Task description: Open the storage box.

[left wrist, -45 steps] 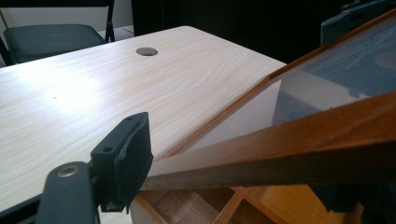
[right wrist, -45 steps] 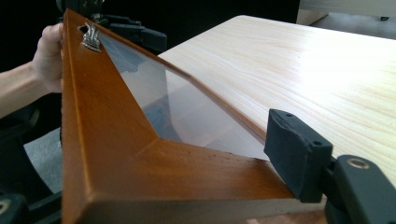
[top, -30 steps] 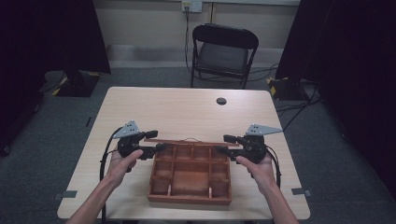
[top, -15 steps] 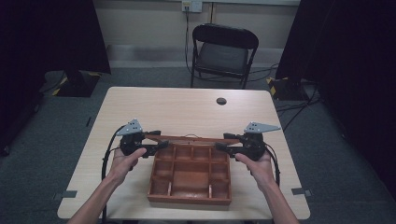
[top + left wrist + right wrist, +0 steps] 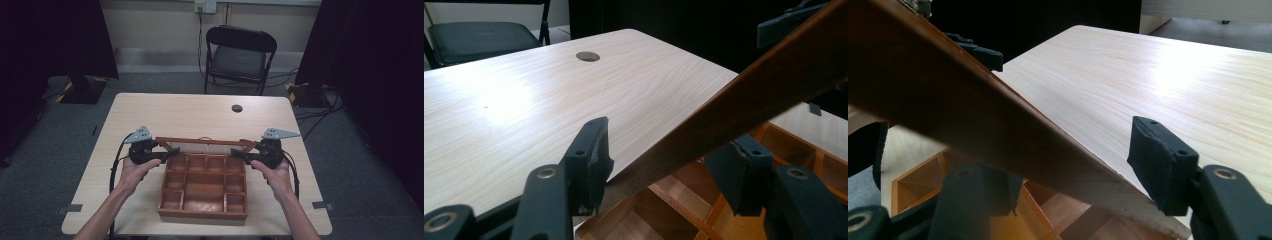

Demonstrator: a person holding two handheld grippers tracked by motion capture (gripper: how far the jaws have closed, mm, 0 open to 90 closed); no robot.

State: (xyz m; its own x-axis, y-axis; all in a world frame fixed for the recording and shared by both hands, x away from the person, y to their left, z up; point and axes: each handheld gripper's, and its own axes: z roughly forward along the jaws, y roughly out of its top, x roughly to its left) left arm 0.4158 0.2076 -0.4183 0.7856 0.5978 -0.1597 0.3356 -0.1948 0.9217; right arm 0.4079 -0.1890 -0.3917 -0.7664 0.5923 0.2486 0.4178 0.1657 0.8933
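item: wooden box (image 5: pixel 202 187) with compartments, sitting on the near half of the table (image 5: pixel 190 117), between the two hands.

item: lid (image 5: pixel 202 142), hinged along the box's far edge, now standing raised and tilting open; in the earlier frames it is lying lower against the far edge.

item: left gripper (image 5: pixel 167 154), reaching in at the lid's left end. its jaws have just been closing, with the lid's edge between them; in the left gripper view the pads (image 5: pixel 591 157) are sitting apart on either side of the wood, and whether they are pressing on it is hard to tell.

item: right gripper (image 5: pixel 239 155), sitting at the lid's right end, jaws partly open with the lid (image 5: pixel 973 125) passing between them; one pad (image 5: pixel 1158 160) is standing clear of the wood, the other is lying under it, contact unclear.

item: chair (image 5: pixel 239 55), standing beyond the table.

hidden or cut off: the lid's underside is blocking part of the box in both gripper views; forearms are running off the bottom edge.
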